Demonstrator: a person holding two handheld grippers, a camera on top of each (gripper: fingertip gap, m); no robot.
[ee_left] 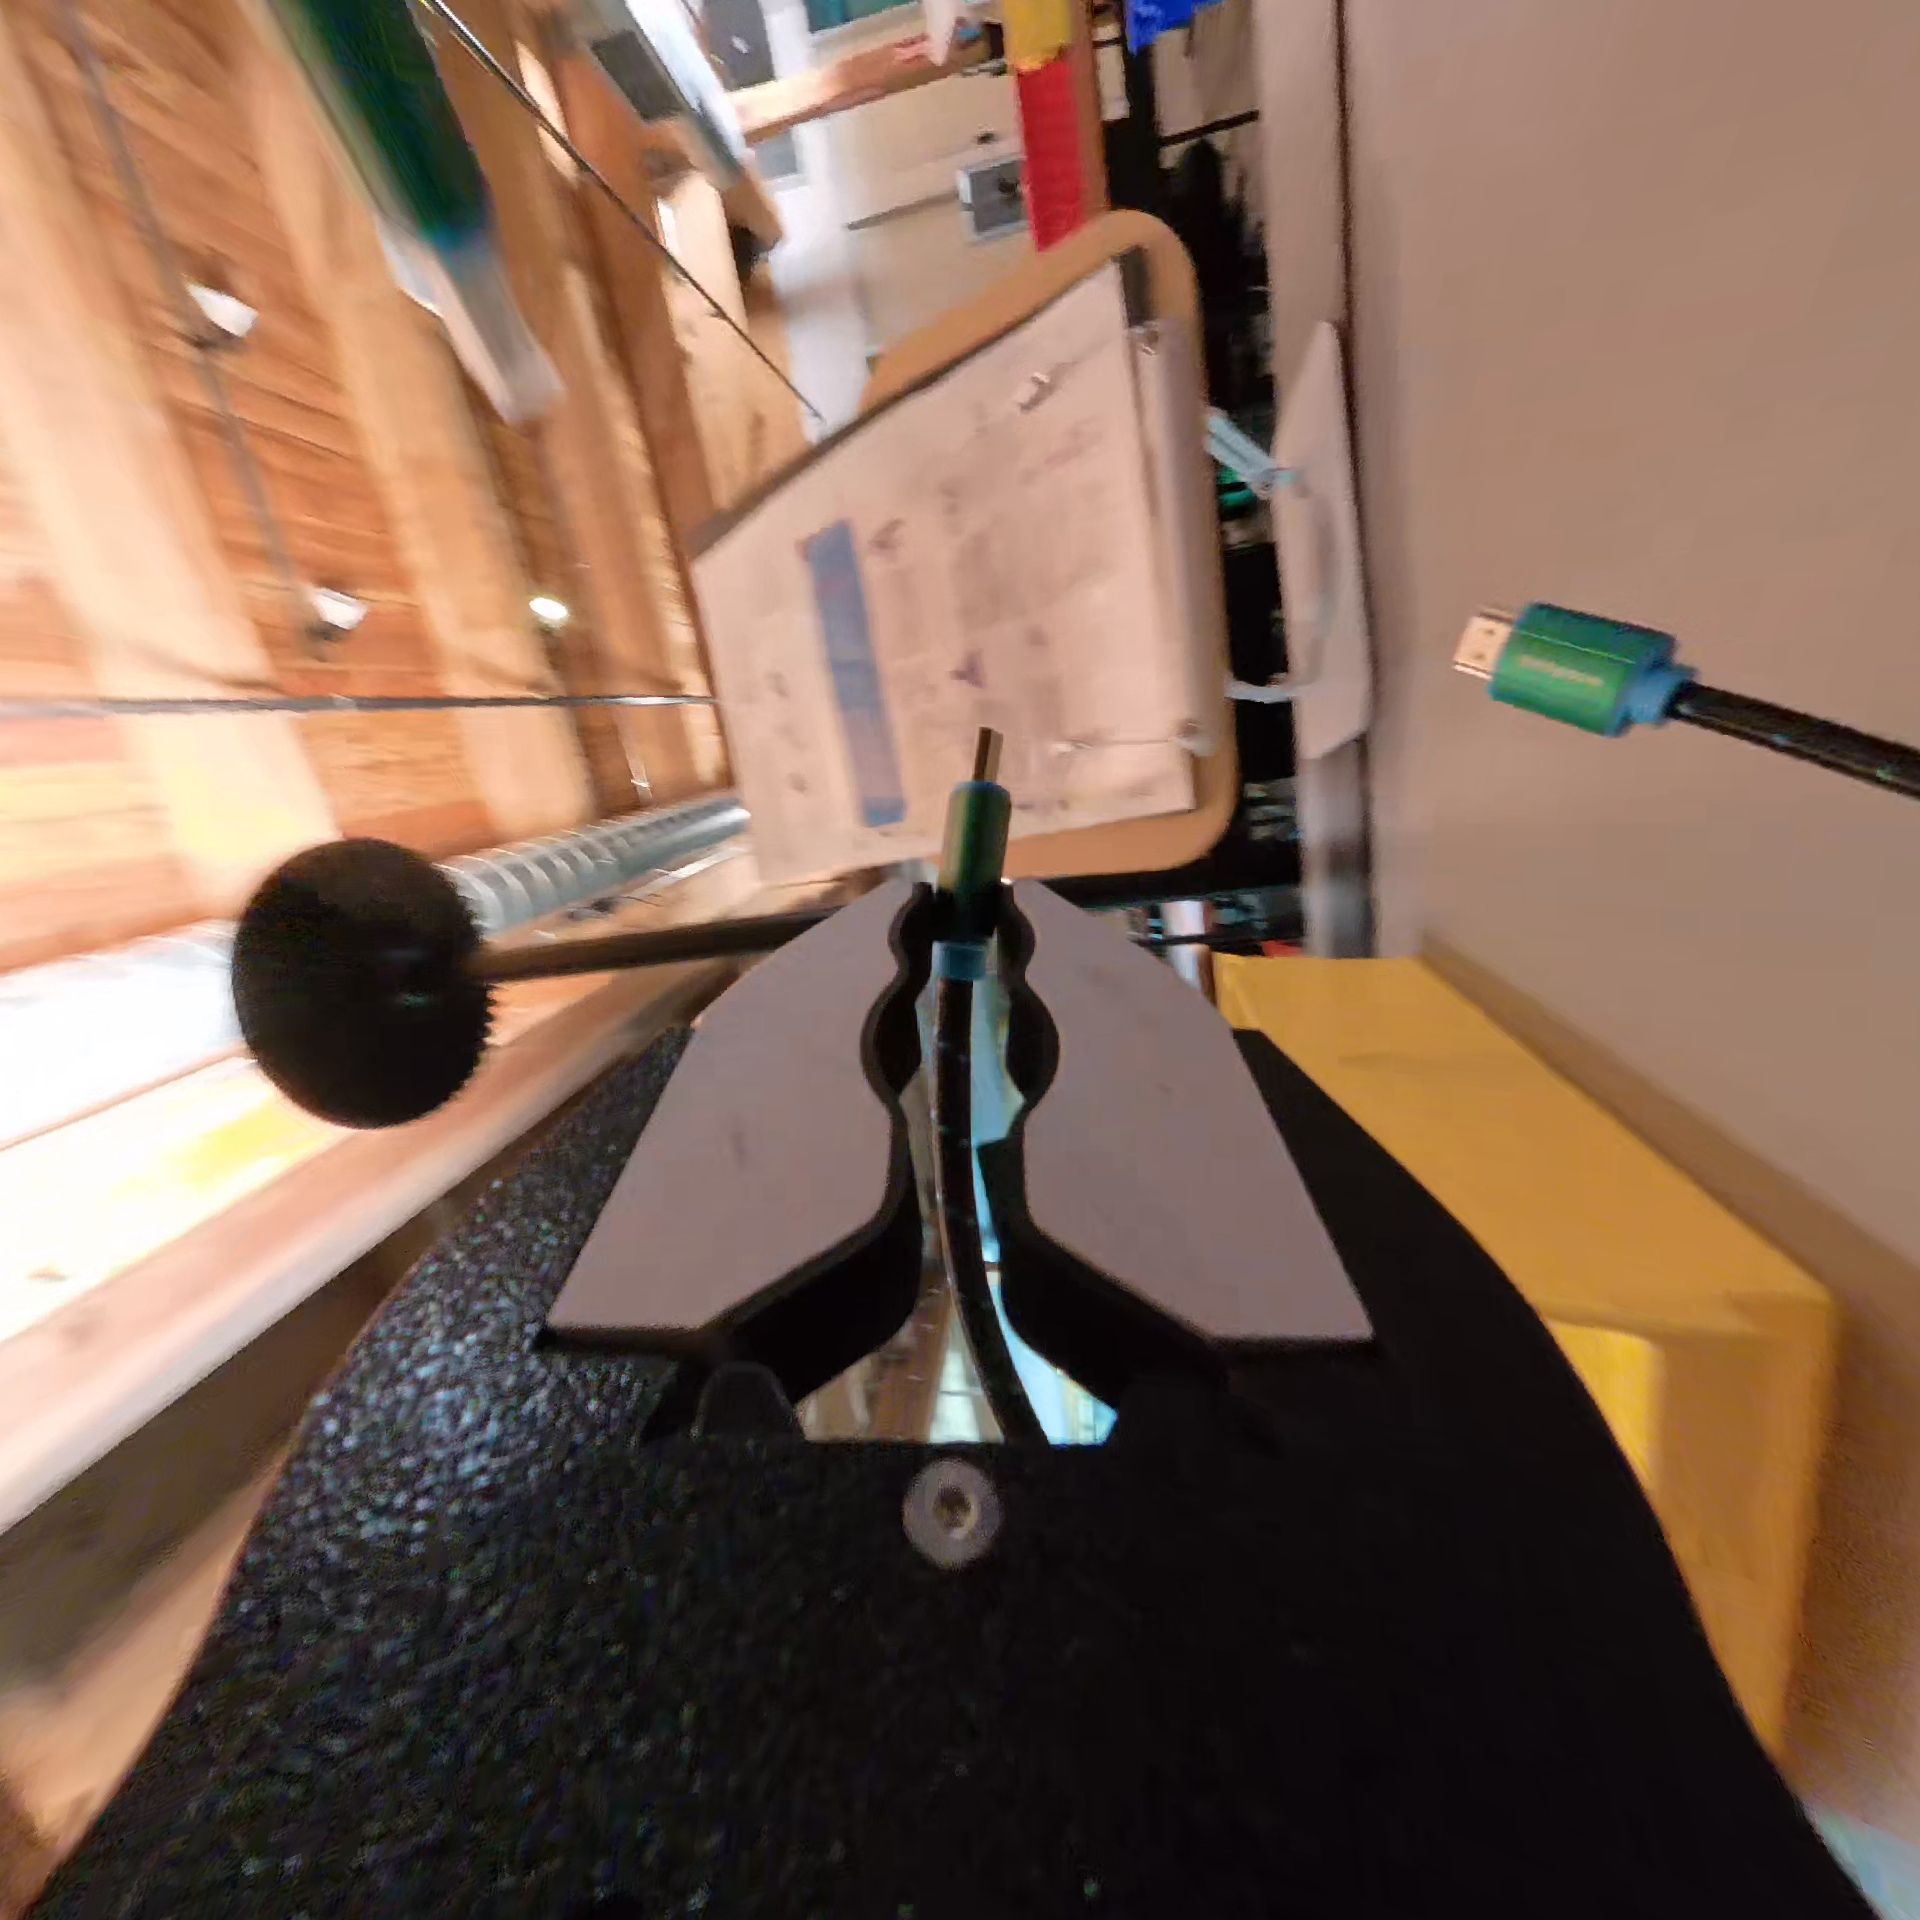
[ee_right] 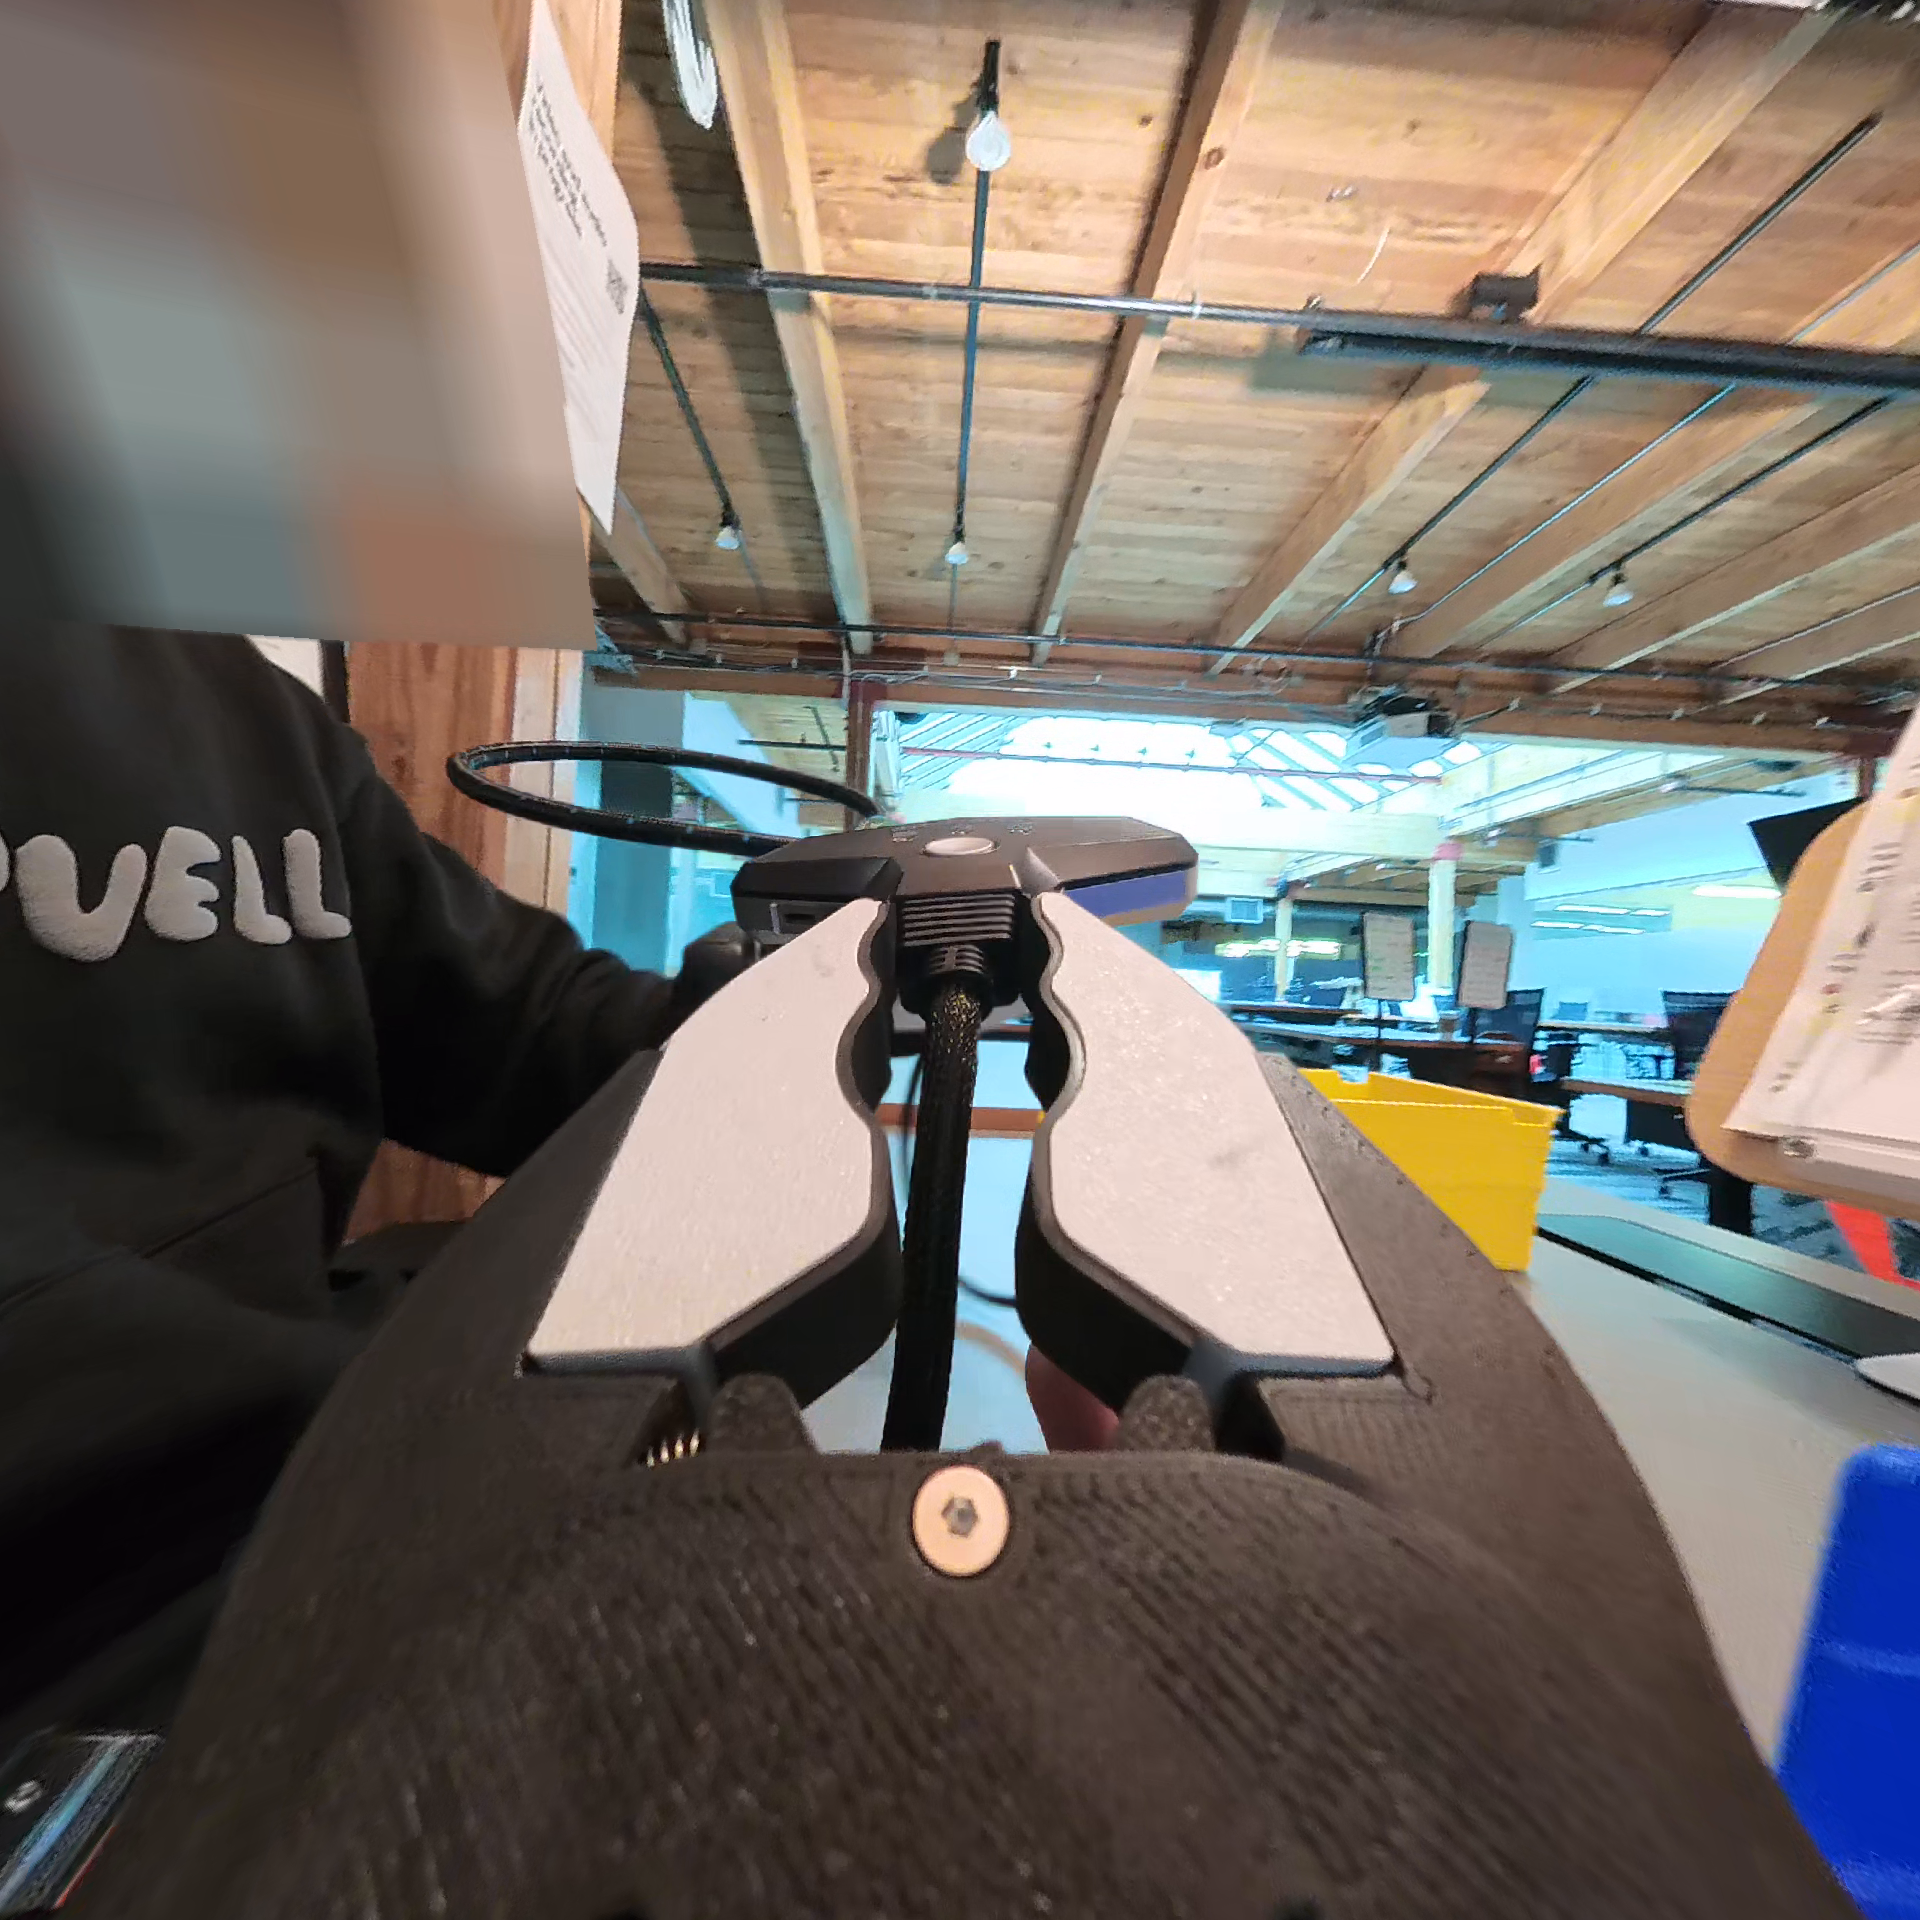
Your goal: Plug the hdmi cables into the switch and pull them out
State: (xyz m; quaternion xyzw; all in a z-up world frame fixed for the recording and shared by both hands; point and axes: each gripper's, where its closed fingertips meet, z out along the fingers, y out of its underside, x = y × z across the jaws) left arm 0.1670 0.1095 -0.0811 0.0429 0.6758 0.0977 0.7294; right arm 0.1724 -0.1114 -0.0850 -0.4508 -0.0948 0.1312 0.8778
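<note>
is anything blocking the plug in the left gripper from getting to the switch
Cannot tell fully: no single view shows both. The left gripper holds a green HDMI plug with open air ahead of its tip. The right gripper holds the switch, whose visible side port looks empty.

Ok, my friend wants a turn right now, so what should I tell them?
Left gripper: shut on a green plug, its metal tip free in the air.
Right gripper: shut on the black switch at its ribbed cable end.
A second green plug hangs loose to the right, also unplugged.
Nothing green is plugged in now. Left: push the plugs into the switch, then pull them out.
</note>
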